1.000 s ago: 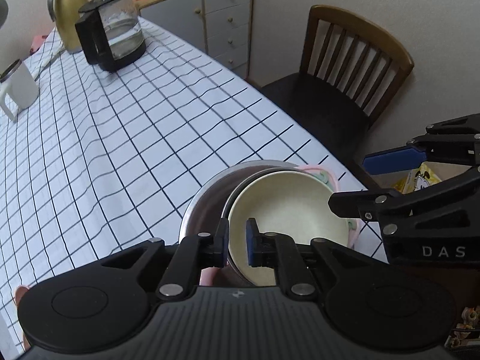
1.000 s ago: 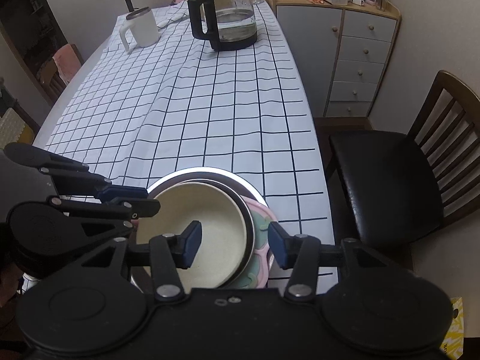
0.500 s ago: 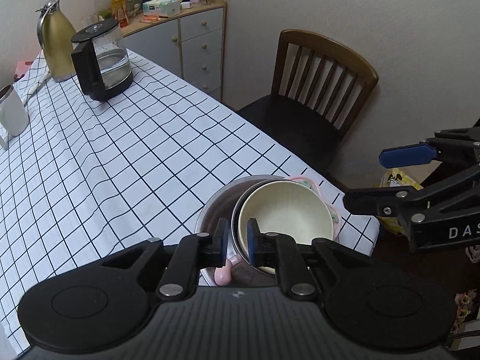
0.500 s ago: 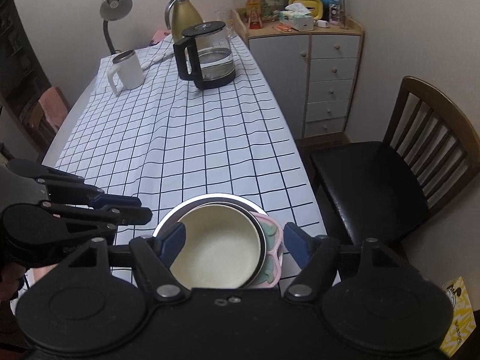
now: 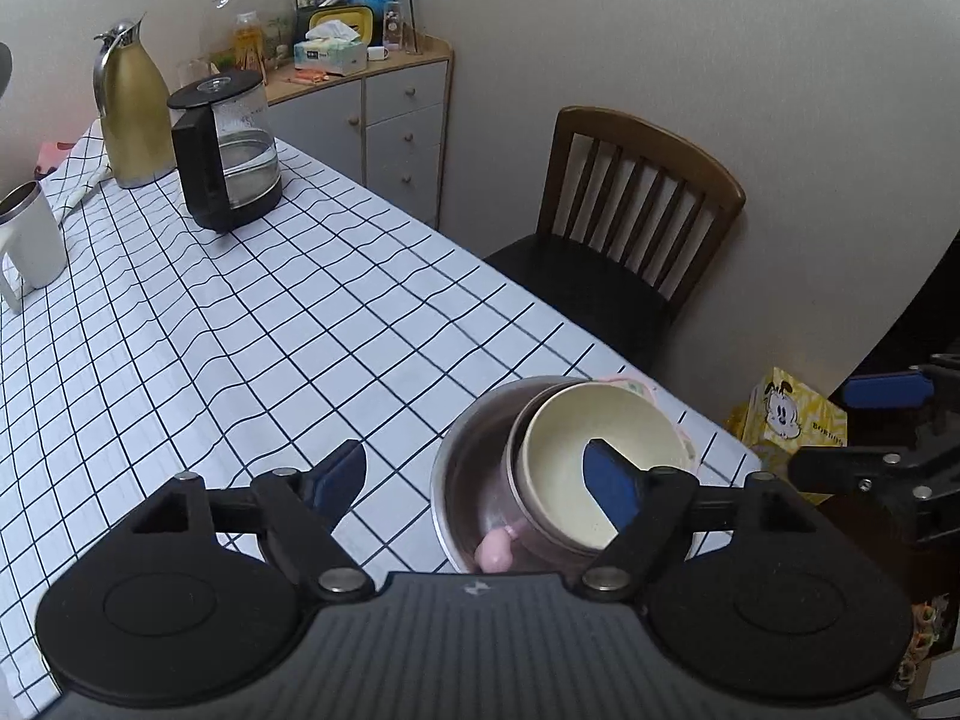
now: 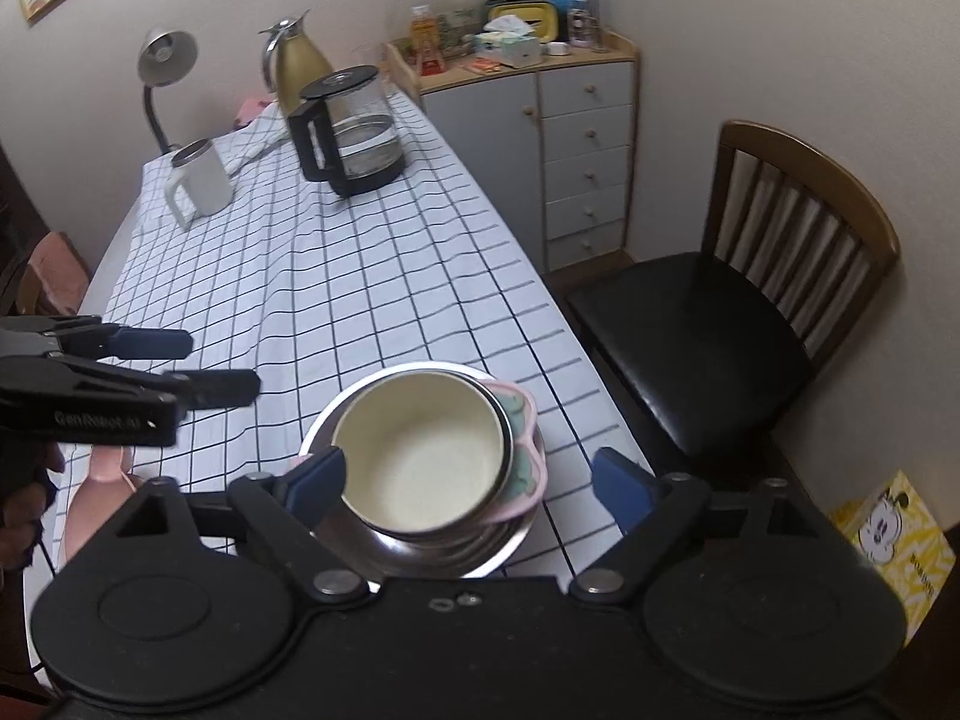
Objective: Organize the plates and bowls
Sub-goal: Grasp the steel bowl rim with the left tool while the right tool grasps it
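Hanging above the near corner of the table, both tongs are released with nothing in them. The left tongs have just been opening, and their blue pads now sit wide apart, one over the checked cloth and the other in front of the cream bowl without pressing on it. The right tongs have just been opening too, with pads either side of the stack and clear of it.

The stack sits right at the table's near right corner: a cream bowl nested in a steel bowl, with a pink plate with green sections wedged between them, sticking out on the chair side. Something small and pink pokes out at the steel bowl's near edge in the left view; can't tell what it is.

Further up the table are a glass kettle, a gold thermos jug and a white mug, with a desk lamp behind. A wooden chair stands beside the table, and a drawer cabinet against the wall.
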A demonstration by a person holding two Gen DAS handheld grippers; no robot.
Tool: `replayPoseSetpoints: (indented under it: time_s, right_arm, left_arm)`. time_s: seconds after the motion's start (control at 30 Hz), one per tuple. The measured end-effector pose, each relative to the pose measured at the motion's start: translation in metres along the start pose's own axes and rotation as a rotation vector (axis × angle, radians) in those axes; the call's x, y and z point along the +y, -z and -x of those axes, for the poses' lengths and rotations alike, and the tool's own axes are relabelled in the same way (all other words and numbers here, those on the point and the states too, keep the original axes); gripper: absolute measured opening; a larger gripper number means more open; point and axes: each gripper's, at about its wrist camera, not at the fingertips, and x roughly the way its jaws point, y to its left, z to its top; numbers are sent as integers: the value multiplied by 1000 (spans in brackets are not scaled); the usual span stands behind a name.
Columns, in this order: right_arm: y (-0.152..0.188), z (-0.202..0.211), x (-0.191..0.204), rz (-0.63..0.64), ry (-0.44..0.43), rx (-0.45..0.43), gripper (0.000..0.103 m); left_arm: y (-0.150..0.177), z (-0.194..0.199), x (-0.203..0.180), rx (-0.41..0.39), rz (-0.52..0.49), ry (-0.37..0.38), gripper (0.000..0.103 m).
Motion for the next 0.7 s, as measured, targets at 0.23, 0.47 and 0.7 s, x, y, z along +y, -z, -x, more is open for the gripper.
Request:
replayPoseSetpoints:
  time_s: [0.23,0.47,0.7]
  right_arm:
    - [34,-21,-14,-116,49,27,97]
    - [61,-50,-25,-184,78,55,88]
    - [71,-78,-32,-247,64,128,70]
  left_arm:
    - [1,-32,16,42,-21,-31,79]
    - [1,-82,28,121,-47,-55,80]
    - [0,-119,28,180,-39,-15,79]
